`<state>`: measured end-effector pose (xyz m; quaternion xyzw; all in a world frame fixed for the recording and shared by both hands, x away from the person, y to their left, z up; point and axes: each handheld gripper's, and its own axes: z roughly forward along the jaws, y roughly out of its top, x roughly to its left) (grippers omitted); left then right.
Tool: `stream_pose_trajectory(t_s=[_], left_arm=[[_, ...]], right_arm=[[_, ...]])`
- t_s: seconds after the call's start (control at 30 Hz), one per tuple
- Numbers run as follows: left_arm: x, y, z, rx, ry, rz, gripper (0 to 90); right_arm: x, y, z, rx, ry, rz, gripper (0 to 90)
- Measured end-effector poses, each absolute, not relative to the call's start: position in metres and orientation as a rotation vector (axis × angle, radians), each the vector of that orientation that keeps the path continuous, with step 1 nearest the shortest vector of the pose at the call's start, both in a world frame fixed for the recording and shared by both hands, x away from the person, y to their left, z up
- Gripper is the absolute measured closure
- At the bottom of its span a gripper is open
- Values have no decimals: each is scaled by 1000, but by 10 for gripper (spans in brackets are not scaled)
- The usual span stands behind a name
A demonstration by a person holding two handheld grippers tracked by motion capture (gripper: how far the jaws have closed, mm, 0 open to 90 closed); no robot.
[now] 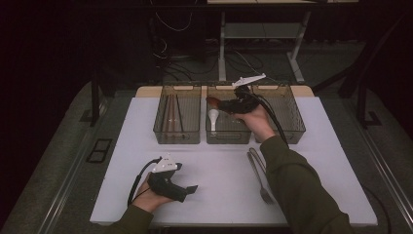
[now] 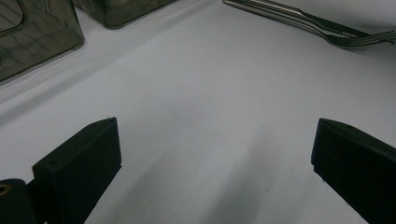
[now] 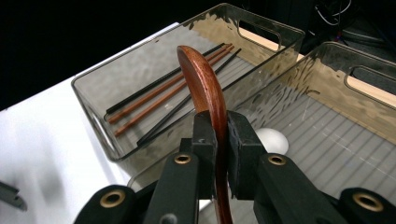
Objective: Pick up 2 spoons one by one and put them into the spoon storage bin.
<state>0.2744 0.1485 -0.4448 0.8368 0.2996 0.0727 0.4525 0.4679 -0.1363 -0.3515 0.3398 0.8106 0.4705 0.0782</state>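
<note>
My right gripper (image 1: 221,105) hovers over the middle bin (image 1: 229,138), shut on a brown wooden spoon (image 1: 212,101). In the right gripper view the pads pinch the spoon's handle (image 3: 219,135), and its curved bowl (image 3: 203,79) rises above them. A white spoon (image 1: 213,118) lies in that middle bin, also visible as a white spoon (image 3: 273,140) beyond the jaws. My left gripper (image 1: 190,189) rests at the table's front left, held by a hand. Its jaws stand wide open over bare white table (image 2: 215,158) with nothing between them.
Three smoky clear bins stand in a row at the back. The left bin (image 1: 177,136) holds chopsticks (image 1: 171,114); the right bin (image 1: 292,122) looks empty. A metal fork (image 1: 258,173) and another metal piece lie on the white table (image 1: 214,161) beside the right forearm.
</note>
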Motion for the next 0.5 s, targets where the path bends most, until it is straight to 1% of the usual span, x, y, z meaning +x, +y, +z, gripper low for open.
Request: stream_pose_trajectory(t_s=[0.27, 0.43, 0.5], left_arm=[[274, 149, -445, 2070, 737, 179, 8], [274, 148, -445, 2065, 738, 177, 8], [274, 148, -445, 2065, 737, 177, 8]], right_arm=[[478, -128, -363, 1030, 2430, 1419, 824], [480, -126, -372, 1058, 2467, 1366, 820], [479, -126, -373, 1064, 2464, 1356, 763]])
